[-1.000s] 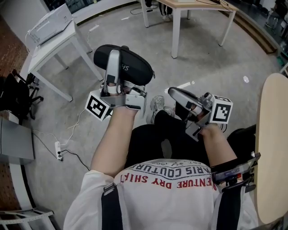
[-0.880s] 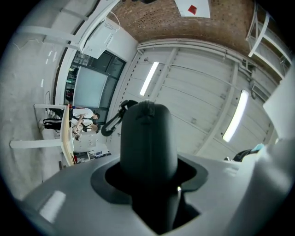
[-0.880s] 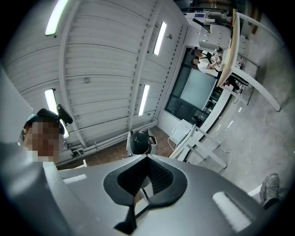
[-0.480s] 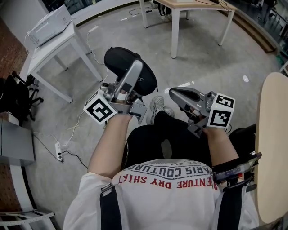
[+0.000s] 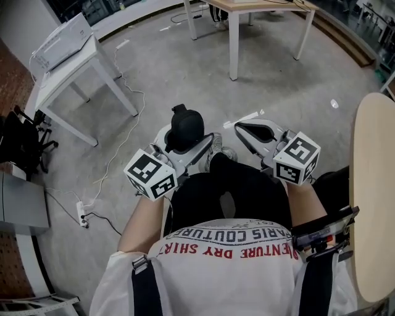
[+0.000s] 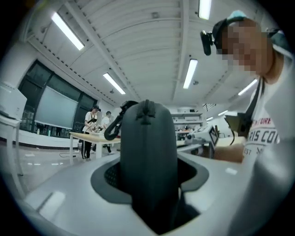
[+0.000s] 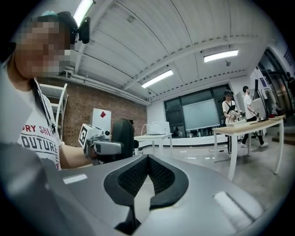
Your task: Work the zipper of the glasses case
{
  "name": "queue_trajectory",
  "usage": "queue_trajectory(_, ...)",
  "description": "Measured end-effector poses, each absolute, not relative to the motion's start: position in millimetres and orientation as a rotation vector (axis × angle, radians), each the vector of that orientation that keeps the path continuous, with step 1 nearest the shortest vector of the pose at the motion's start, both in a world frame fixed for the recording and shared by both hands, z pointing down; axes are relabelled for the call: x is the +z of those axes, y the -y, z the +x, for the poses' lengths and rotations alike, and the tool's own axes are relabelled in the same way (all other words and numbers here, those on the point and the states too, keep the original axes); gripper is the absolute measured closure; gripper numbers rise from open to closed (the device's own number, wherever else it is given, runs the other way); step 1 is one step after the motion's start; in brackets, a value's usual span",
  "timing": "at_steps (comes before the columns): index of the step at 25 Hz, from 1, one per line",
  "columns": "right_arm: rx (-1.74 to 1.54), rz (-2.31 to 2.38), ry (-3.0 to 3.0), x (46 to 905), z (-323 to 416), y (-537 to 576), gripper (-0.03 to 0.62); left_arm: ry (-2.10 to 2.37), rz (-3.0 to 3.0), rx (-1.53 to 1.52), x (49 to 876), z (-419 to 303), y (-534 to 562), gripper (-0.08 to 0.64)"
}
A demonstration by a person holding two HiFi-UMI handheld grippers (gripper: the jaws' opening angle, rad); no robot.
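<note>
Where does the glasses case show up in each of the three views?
Head view: glasses case at centre, just above the person's knees.
Left gripper view: the case fills the centre, upright, clamped between the jaws.
Right gripper view: the case is small, left of centre.
Shared landmark: the wooden-topped table.

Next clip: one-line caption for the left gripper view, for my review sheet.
The left gripper grips the glasses case, which fills the gap between its jaws; a table and people stand far behind.
</note>
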State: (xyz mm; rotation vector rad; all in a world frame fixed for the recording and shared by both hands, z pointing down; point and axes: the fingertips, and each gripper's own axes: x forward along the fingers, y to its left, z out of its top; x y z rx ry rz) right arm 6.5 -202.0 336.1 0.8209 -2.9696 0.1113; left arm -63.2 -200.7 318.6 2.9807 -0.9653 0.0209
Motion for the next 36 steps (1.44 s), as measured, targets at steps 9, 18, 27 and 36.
queue_trajectory(9, 0.230, 0.803, 2.927, 360, 9, 208, 0.595, 0.997, 2.937, 0.262, 368, -63, 202, 0.307)
queue_trajectory(18, 0.253, 0.830, 2.916, 370, 15, 209, 0.595, 0.979, 2.904, 0.223, 373, -61, 201, 0.307)
queue_trajectory(27, 0.263, 0.832, 2.919, 369, 16, 209, 0.595, 0.971, 2.907, 0.207, 370, -58, 200, 0.307)
queue_trajectory(36, 0.263, 0.821, 2.924, 372, 13, 207, 0.595, 0.957, 2.904, 0.194, 372, -56, 198, 0.307)
